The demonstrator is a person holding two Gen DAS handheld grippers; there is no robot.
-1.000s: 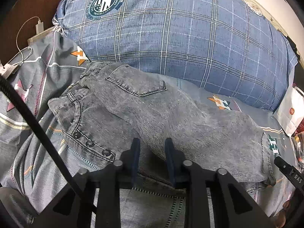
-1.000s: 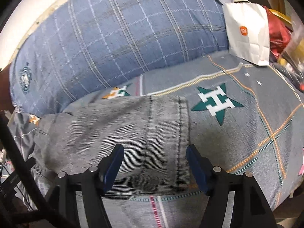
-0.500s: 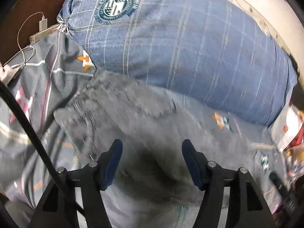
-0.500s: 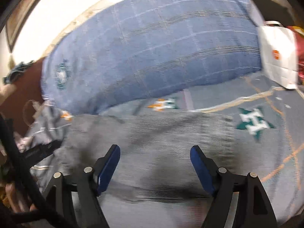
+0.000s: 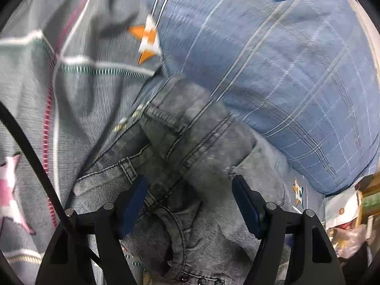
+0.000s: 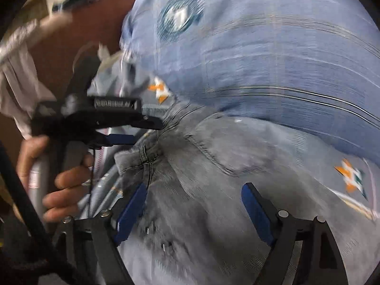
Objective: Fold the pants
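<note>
- The grey pants [image 5: 199,156] lie on the patterned bedsheet [image 5: 78,123], the blue plaid pillow [image 5: 280,71] against them at one o'clock.
- I judge one fold laid; next I need a grip at the waistband [image 5: 163,121] end, which lies at eleven o'clock.
- My left gripper [image 5: 190,204] and right gripper [image 6: 193,210] both tilt steeply down over the denim.
- Left fingers [image 5: 244,204] spread wide, holding nothing; right fingers [image 6: 131,210] spread wide too, empty.
</note>
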